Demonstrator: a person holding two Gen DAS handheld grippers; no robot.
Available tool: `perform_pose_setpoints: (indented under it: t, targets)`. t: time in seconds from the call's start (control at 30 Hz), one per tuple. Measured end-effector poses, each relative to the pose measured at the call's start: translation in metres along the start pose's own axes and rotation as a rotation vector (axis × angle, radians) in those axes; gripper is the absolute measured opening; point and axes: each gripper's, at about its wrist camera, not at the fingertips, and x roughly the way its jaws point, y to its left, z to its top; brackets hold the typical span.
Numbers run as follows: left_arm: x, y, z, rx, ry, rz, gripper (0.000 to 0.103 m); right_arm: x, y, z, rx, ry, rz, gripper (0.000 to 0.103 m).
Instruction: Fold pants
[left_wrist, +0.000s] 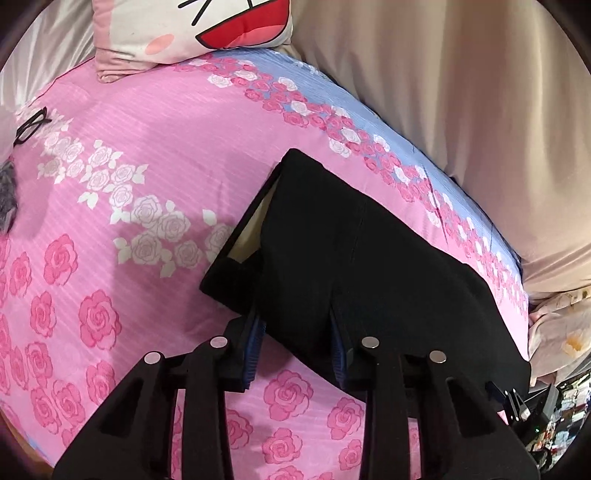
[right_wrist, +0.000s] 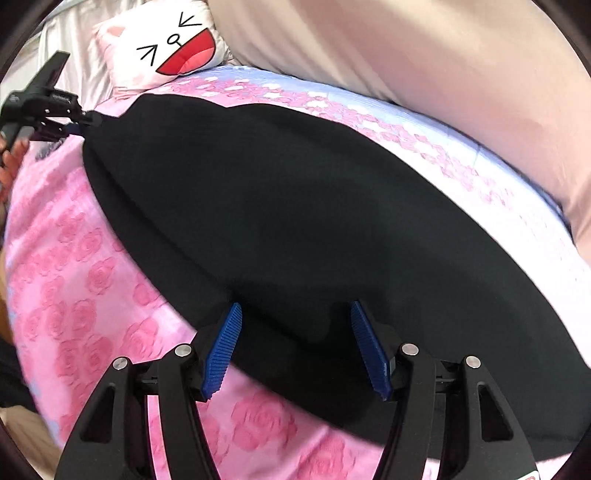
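Note:
Black pants (left_wrist: 351, 258) lie in a long flat strip on a pink rose-print bedspread (left_wrist: 110, 221). My left gripper (left_wrist: 295, 336) has one end of them bunched between its blue pads, and the cloth hides the fingertips. In the right wrist view that left gripper (right_wrist: 90, 121) is pinched on a corner of the pants (right_wrist: 295, 203), which is drawn to a point. My right gripper (right_wrist: 295, 332) stands open at the other end. Its blue pads (right_wrist: 223, 350) are wide apart, with the pants' near edge lying between them on the bedspread (right_wrist: 74, 277). The right gripper (left_wrist: 515, 400) shows small at lower right.
A cartoon-face pillow (left_wrist: 192, 29) (right_wrist: 166, 48) sits at the head of the bed. A beige quilt (left_wrist: 461, 92) (right_wrist: 406, 55) is piled along the far side. Black eyeglasses (left_wrist: 31, 125) and a grey item (left_wrist: 7, 199) lie at the left. A hand (right_wrist: 9, 162) holds the left tool.

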Motion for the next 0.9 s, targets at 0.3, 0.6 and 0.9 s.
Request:
perform_pose_setpoints:
  t: [0.3,0.6,0.9]
  targets:
    - [-0.029,0.008,-0.007,0.049,-0.125,0.251,0.03,-0.038,0.013,0.006,-0.004,-0.005,0.131,0.005]
    - [-0.041,-0.038,-0.01,0.122,-0.122,0.121,0.045,-0.069,-0.008,-0.014,0.068,-0.148,0.227,0.06]
    - [0.017,-0.159,-0.049,0.316,0.025,-0.049,0.061,-0.134,-0.252,-0.141,0.76,-0.195,-0.27,0.06]
